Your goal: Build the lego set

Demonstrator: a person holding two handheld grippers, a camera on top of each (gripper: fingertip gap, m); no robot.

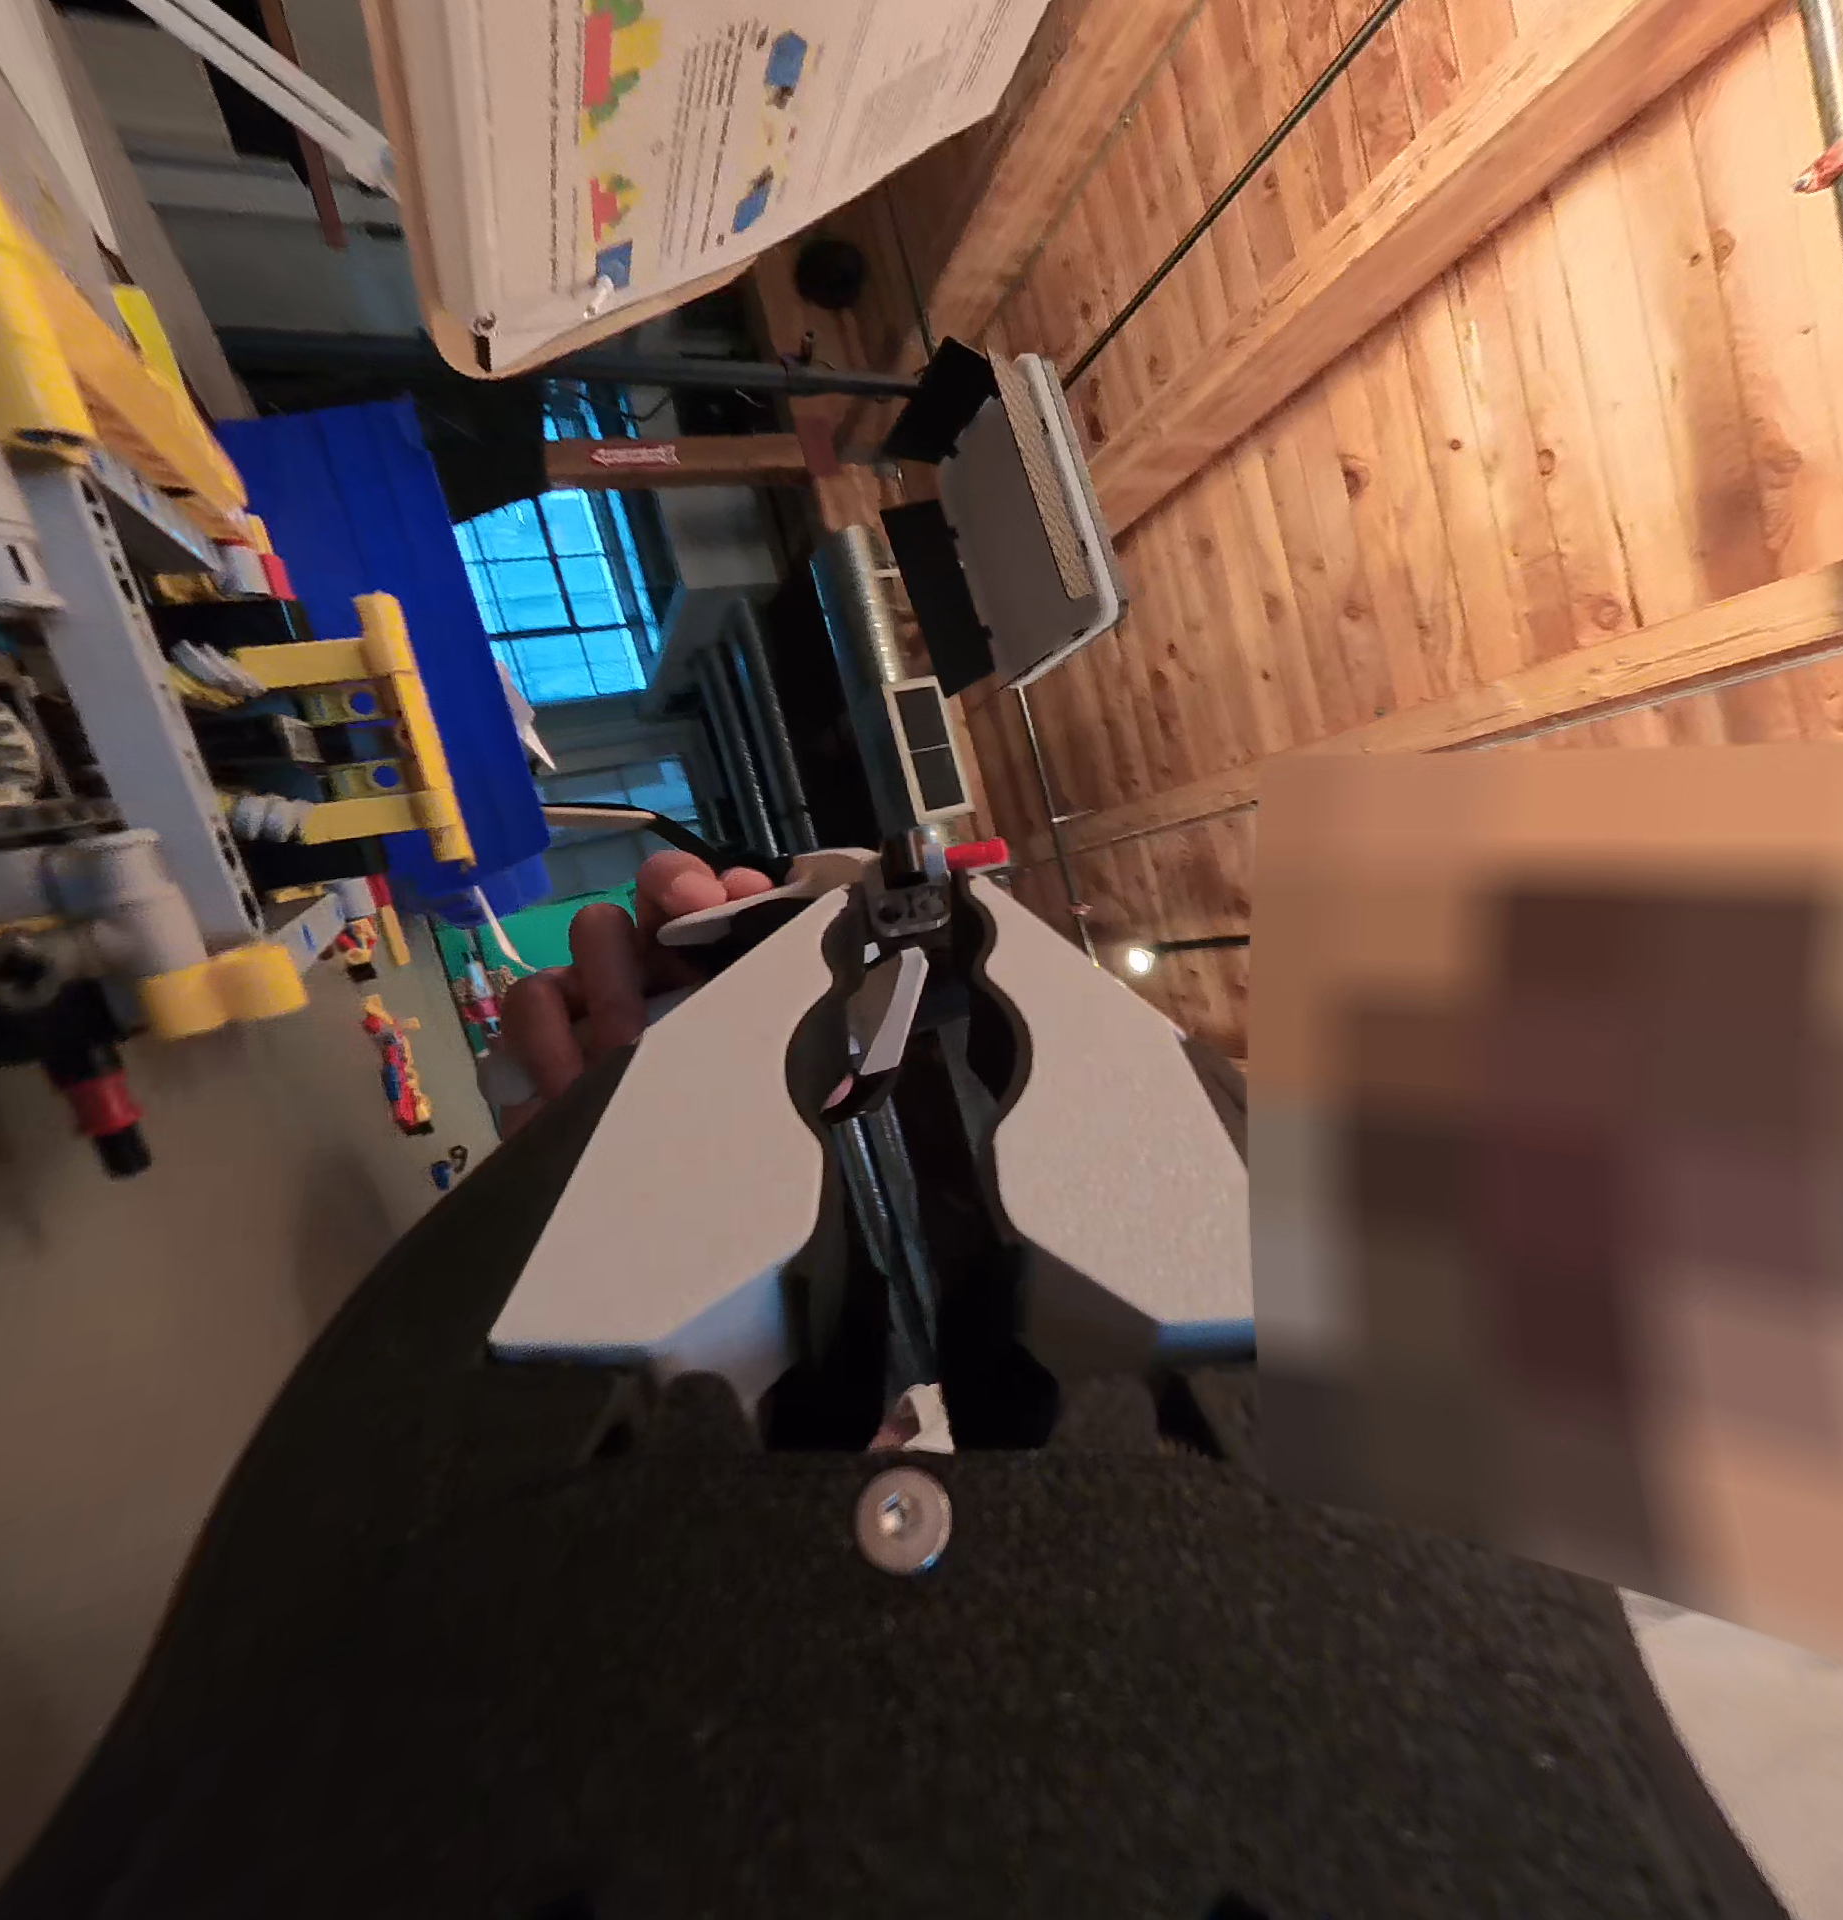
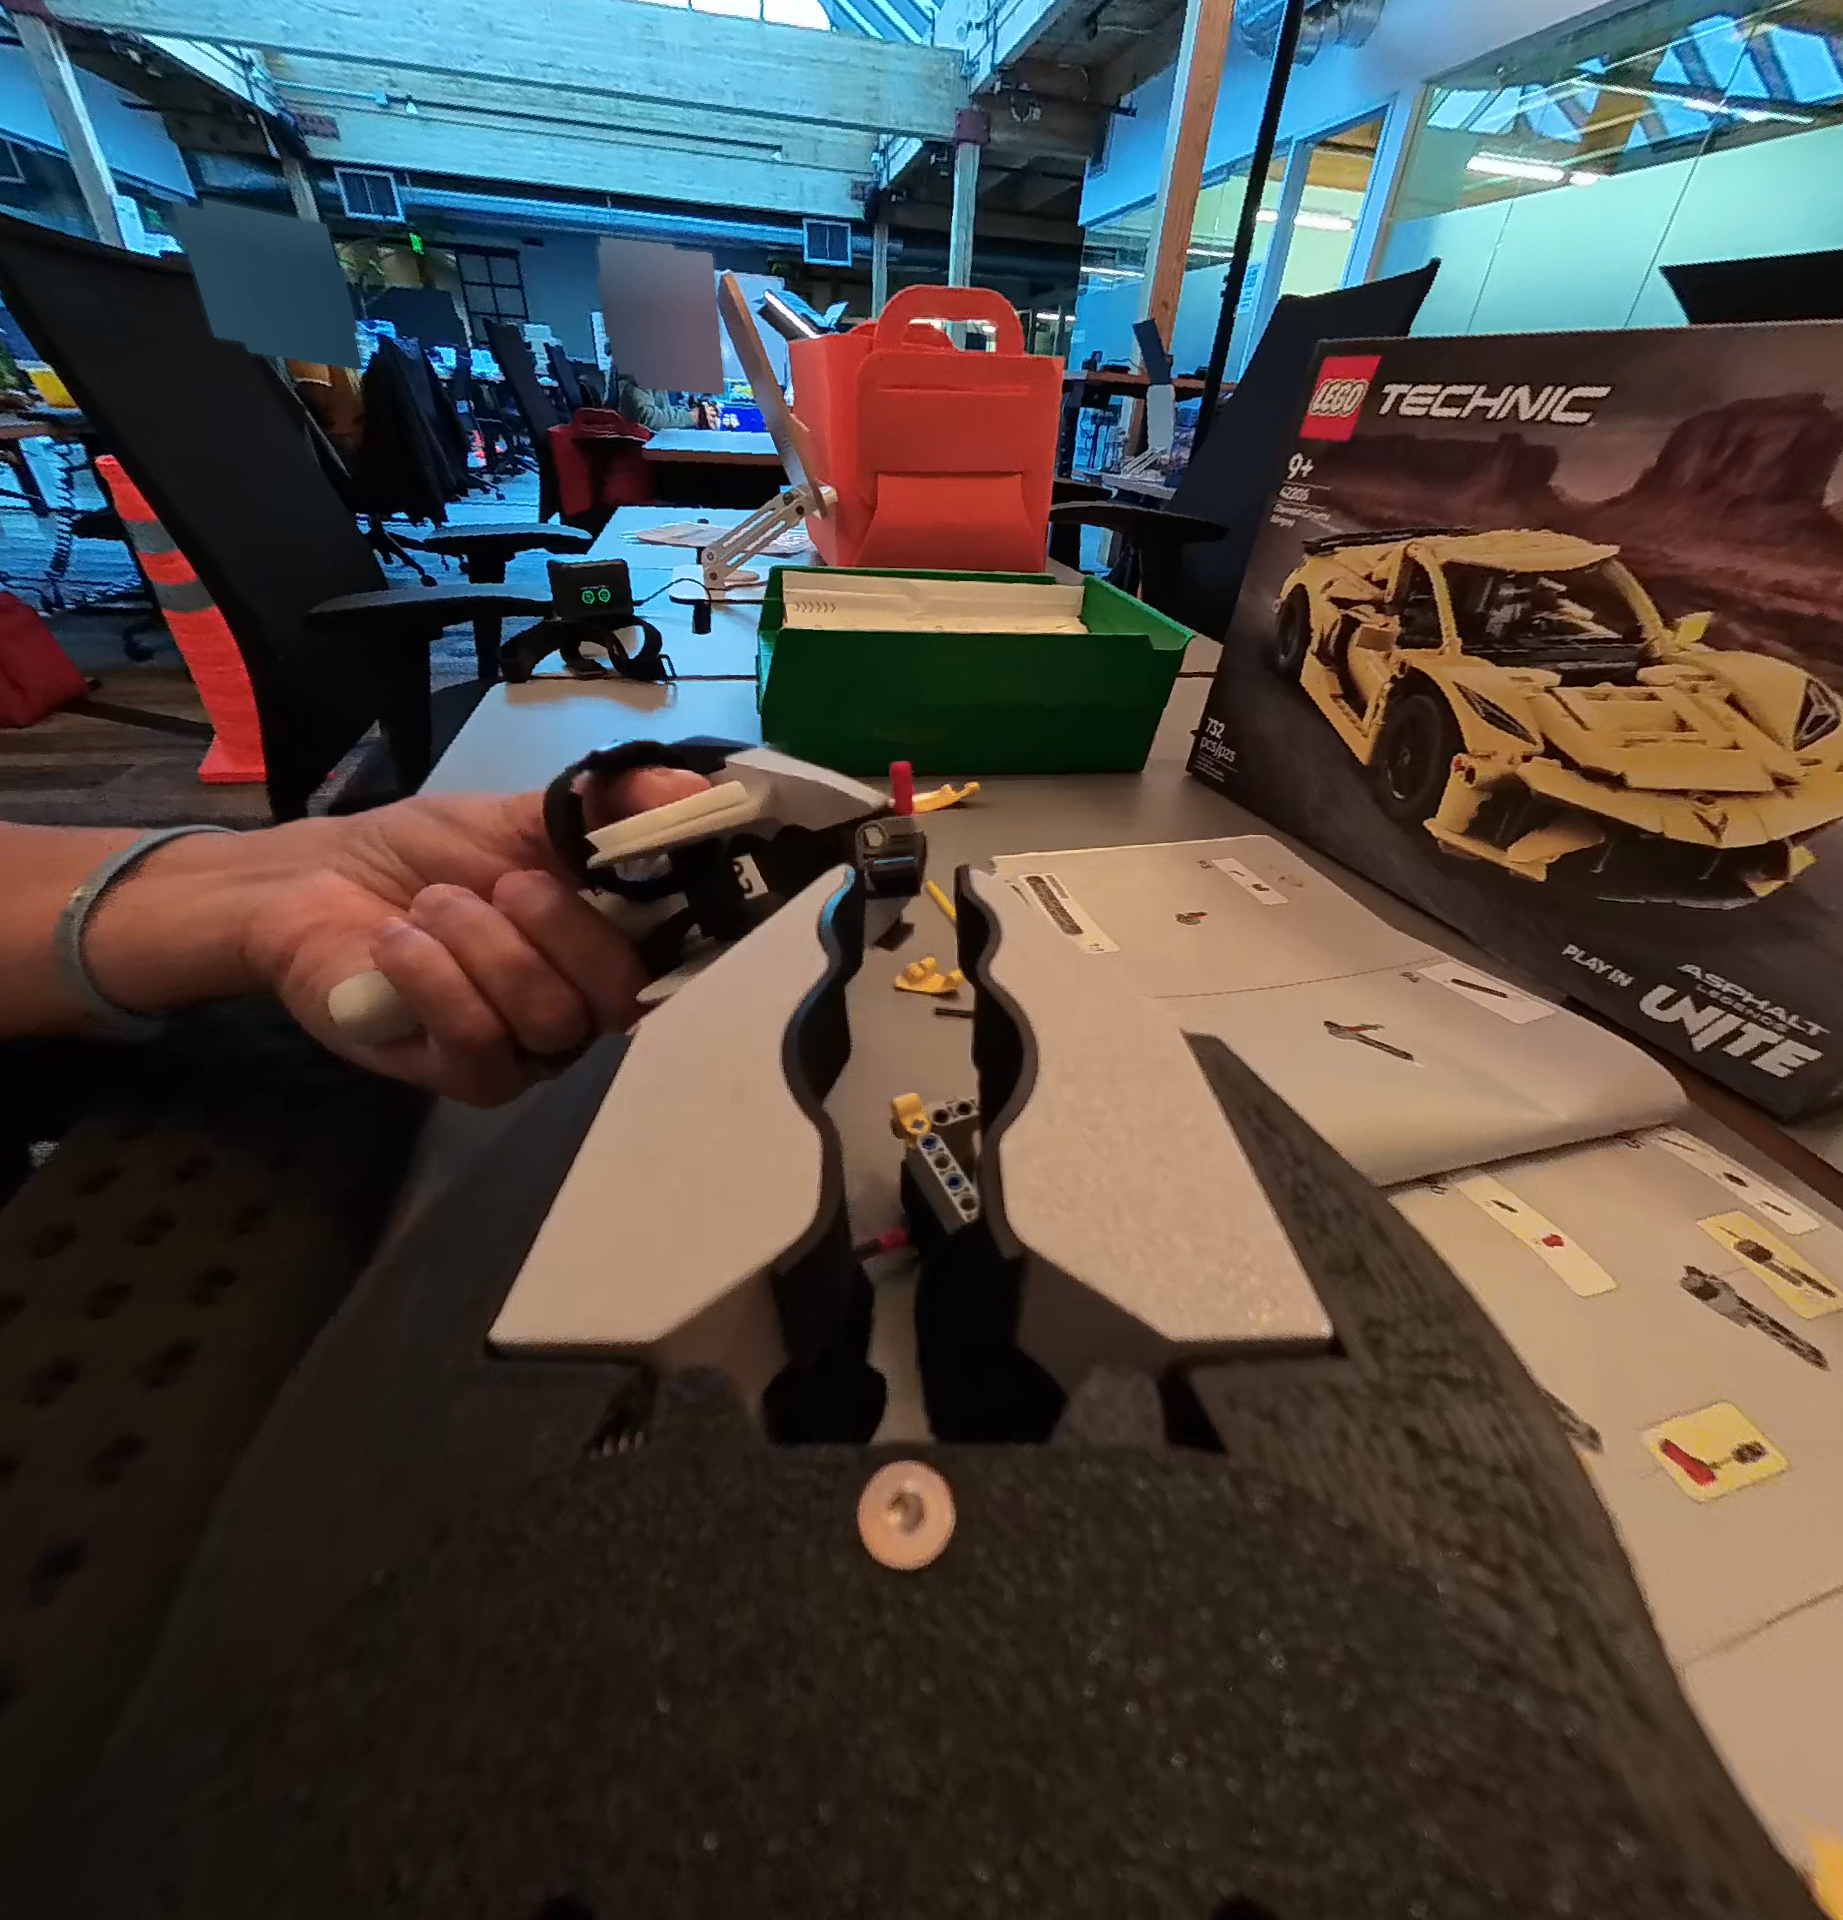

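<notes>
My left gripper [image 1: 904, 906] is shut on a small black Lego connector [image 1: 909, 910] with a red pin [image 1: 974, 854] sticking out of it. It holds the connector up in the air. In the right wrist view the left gripper [image 2: 889, 847] comes in from the left in a person's hand [image 2: 449, 935]. The connector [image 2: 889, 868] there sits between the tips of my right gripper [image 2: 904, 904]. The right jaws stand open on either side of it with a gap showing. A partly built grey and yellow model [image 1: 169, 727] is at the left of the left wrist view.
On the table lie a small grey beam assembly [image 2: 943, 1164], loose yellow parts [image 2: 927, 977] and an open instruction booklet [image 2: 1312, 997]. Behind stand a green bin [image 2: 969, 696], an orange bag [image 2: 927, 447] and the set's box [image 2: 1551, 675]. A blue bin [image 1: 377, 623] and an instruction sheet [image 1: 688, 135] are near the model. The tips of both grippers are at nearly the same place.
</notes>
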